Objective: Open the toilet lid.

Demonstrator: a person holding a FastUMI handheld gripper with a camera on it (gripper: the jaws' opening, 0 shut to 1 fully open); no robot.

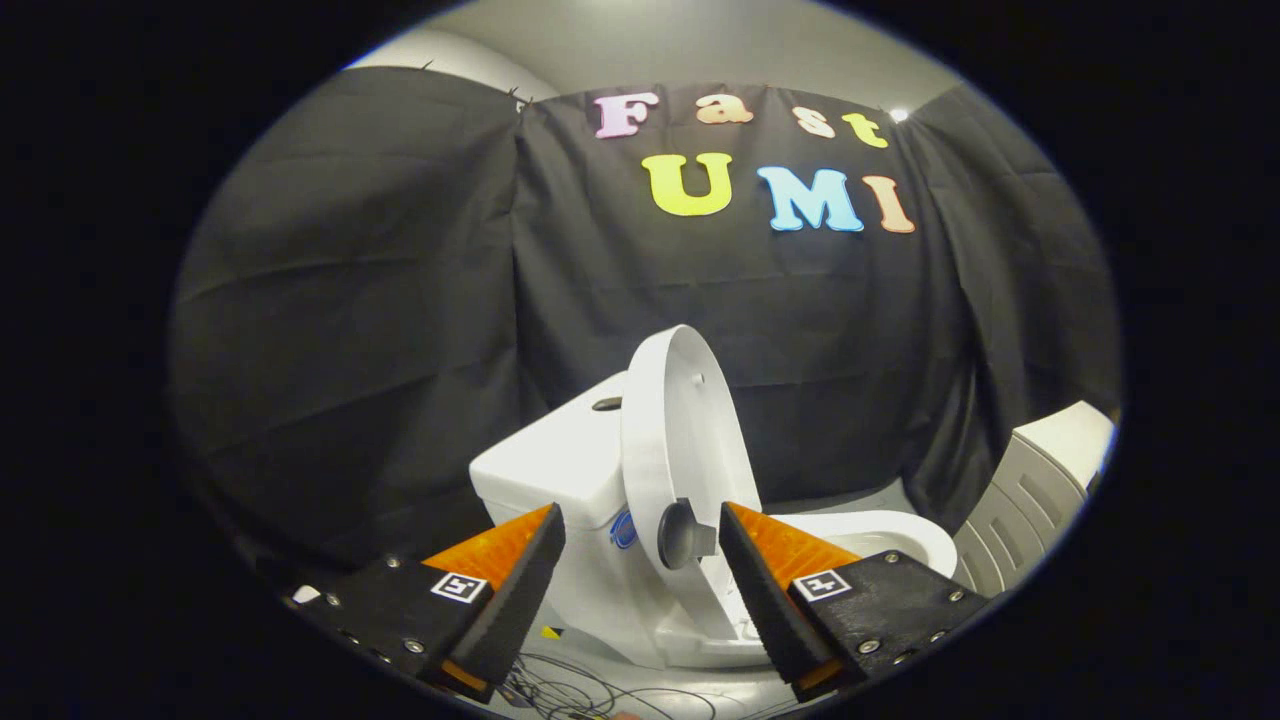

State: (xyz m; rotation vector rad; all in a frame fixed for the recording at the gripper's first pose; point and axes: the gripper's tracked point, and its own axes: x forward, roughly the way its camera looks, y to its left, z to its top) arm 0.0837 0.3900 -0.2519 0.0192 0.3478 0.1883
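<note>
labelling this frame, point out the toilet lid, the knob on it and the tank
toilet lid (690, 420), gripper view, raised lid's inner face
knob (680, 535), gripper view, dark round head, between the open tongs (640, 535)
tank (560, 460), gripper view, top

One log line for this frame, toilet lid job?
lid: raised, near upright | knob: between fingers, untouched | gripper: open | bowl: exposed
</note>
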